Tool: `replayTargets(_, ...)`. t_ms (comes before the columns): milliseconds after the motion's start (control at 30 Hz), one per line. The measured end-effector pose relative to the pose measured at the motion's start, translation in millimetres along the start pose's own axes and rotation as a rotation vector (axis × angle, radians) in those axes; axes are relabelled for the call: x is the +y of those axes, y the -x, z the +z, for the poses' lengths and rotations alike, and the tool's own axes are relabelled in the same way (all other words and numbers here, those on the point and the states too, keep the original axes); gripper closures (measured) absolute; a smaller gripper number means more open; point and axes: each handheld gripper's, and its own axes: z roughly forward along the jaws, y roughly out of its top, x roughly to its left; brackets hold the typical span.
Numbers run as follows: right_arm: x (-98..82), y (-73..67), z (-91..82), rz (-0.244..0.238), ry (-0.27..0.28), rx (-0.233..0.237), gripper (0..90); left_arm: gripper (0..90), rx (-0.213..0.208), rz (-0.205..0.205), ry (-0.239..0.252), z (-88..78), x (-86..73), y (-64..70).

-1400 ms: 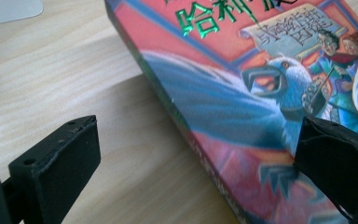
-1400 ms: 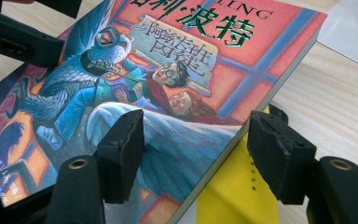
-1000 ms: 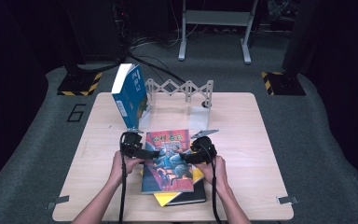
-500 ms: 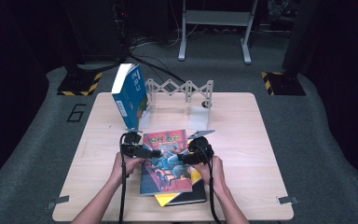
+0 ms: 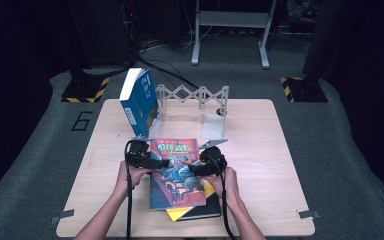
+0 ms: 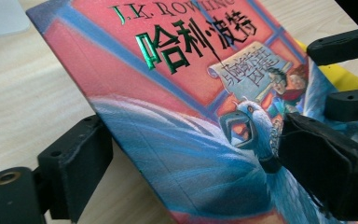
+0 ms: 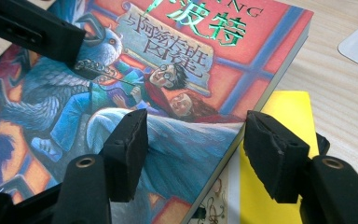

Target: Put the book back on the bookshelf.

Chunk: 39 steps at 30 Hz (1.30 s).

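Gripping red book (image 5: 174, 172) w/ both tongs, edges straddled.

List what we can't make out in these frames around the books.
- Yellow book, right gripper view: cover hidden under the red book.
- Left gripper, left gripper view: its jaws have just been closing astride the red book's edge; contact unclear.
- Right gripper: grip unclear.
- Blue book, high view: title too small.
- Folding rack: left end hidden by the blue book.
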Motion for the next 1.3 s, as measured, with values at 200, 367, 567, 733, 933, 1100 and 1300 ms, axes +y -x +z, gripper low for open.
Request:
replayTargets(200,0.7,-1.5,1.2,-0.009,0.002,-0.006,39.5,16.4,0.012,0.029,0.030,-11.5,8.5,6.9)
replayTargets(367,1.2,-2.8,1.7,0.001,0.003,0.000,39.6,22.4,0.050,0.099,0.042,-20.3,14.2,16.7)
replayTargets(567,2.2,-5.0,2.8,-0.009,0.009,-0.015,39.5,32.6,0.050,0.118,0.032,-22.2,19.7,18.1)
replayTargets(733,1.8,-4.1,3.1,-0.023,0.017,-0.013,39.4,41.0,0.005,0.080,0.034,-23.0,24.9,13.8)
replayTargets(933,2.8,-5.5,3.5,-0.032,0.018,-0.021,39.2,41.6,-0.023,0.075,-0.003,-19.9,30.4,11.4)
replayTargets(1100,1.8,-2.9,3.6,-0.027,0.022,0.007,39.4,50.7,-0.082,0.111,-0.046,-7.9,30.5,20.1)
replayTargets(1300,2.0,-3.0,3.0,-0.029,0.018,0.007,39.3,50.0,-0.038,0.177,-0.063,-10.0,35.1,27.2)
